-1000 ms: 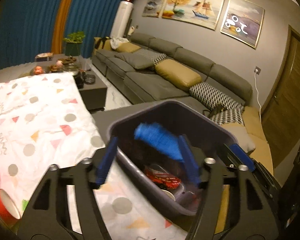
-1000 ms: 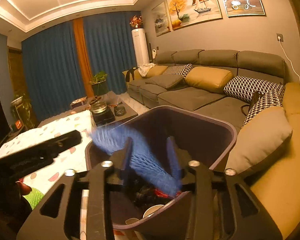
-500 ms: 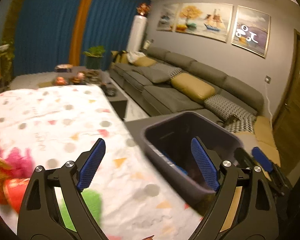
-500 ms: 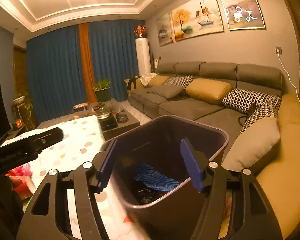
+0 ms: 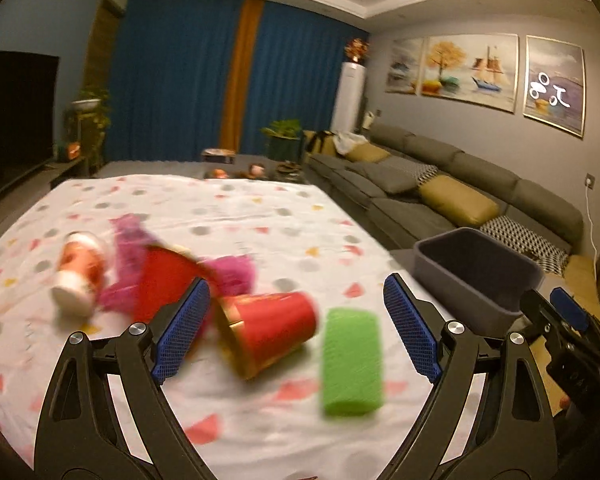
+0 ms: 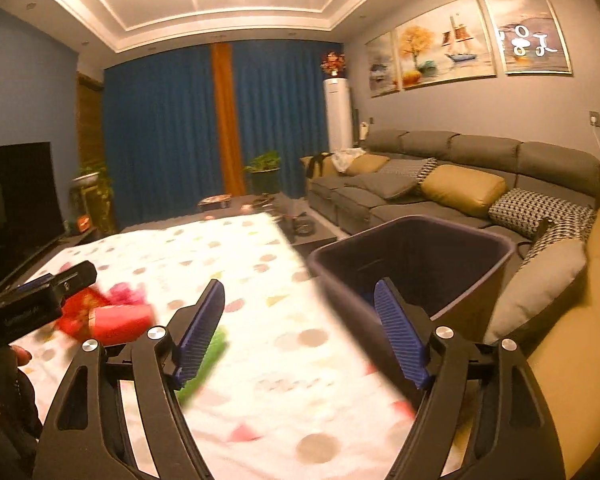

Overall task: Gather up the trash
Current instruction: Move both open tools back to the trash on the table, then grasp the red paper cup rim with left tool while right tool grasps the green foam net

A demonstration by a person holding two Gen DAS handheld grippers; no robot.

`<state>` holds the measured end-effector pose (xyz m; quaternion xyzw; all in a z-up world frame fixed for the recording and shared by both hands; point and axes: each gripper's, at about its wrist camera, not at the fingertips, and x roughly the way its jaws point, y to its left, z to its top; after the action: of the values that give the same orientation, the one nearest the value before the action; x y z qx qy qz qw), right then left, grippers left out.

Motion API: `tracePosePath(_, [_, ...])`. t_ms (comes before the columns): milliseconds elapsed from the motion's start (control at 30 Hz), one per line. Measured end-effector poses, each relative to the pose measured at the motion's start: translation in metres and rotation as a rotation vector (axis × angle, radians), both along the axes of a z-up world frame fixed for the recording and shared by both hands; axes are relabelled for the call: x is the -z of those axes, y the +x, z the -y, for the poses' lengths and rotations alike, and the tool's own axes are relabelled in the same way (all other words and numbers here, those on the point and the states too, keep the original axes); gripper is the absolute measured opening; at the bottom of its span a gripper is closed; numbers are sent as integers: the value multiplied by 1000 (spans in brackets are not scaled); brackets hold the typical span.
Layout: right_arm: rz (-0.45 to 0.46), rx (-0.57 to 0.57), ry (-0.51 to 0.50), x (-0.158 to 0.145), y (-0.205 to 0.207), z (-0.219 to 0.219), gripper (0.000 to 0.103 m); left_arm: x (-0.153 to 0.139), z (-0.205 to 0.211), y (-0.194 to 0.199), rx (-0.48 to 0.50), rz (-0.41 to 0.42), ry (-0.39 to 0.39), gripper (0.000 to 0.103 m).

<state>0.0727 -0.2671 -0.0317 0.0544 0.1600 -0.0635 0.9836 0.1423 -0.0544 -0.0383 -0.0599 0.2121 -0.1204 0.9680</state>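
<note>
Both the left tongs (image 5: 296,328) and the right tongs (image 6: 300,332) are hanging released, gripping nothing. A red cup (image 5: 268,330) and green roll (image 5: 352,360) are lying near the table's (image 5: 260,208) right edge, beside the bin (image 5: 476,276).

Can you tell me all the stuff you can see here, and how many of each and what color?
bin: 1, dark grey, right of the table
red cup: 1, red with gold rim, lying on the tablecloth
green foam net: 1, green, right of the red cup
white-and-red cup: 1, lying at left
pink foam net: blurred, count unclear, behind the red cup
tablecloth: 1, white with dots
sofa: 1, grey
left gripper: open
right gripper: open
</note>
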Motion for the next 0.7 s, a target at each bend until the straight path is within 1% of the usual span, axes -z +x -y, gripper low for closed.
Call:
tracePosePath(100, [-22,-45,2,5,5,-21,76,10,-23,-8,-21,-19,-3,87])
tracePosePath(200, [-38,-83,4,10,10,-39,76,17,-38,-12,-43,-42,14,87])
tracePosePath(267, [-44,-97,-1,11,12,-49,76,21,-47,-13,-49,-56,4,87])
tracePosePath(367, [-58,-111,-6,14,15,-60,76,24,-55,-10,-41,-78,-24,86])
tracePosePath(467, [-64,-117,-8,17,15,-65,76,26,-51,1,-15,-101,-35,82])
tracePosePath(533, [-69,-116,-13,19,16,-65,76,31,-48,7,-1,-125,-34,75])
tracePosePath(567, [-72,-116,-13,19,16,-65,76,33,-44,13,12,-146,-38,73])
tracePosePath(633, [-77,-115,-13,21,16,-64,76,38,-38,26,38,-189,-46,62])
tracePosePath(700, [-82,-111,-12,24,16,-62,76,42,-33,34,56,-214,-44,58])
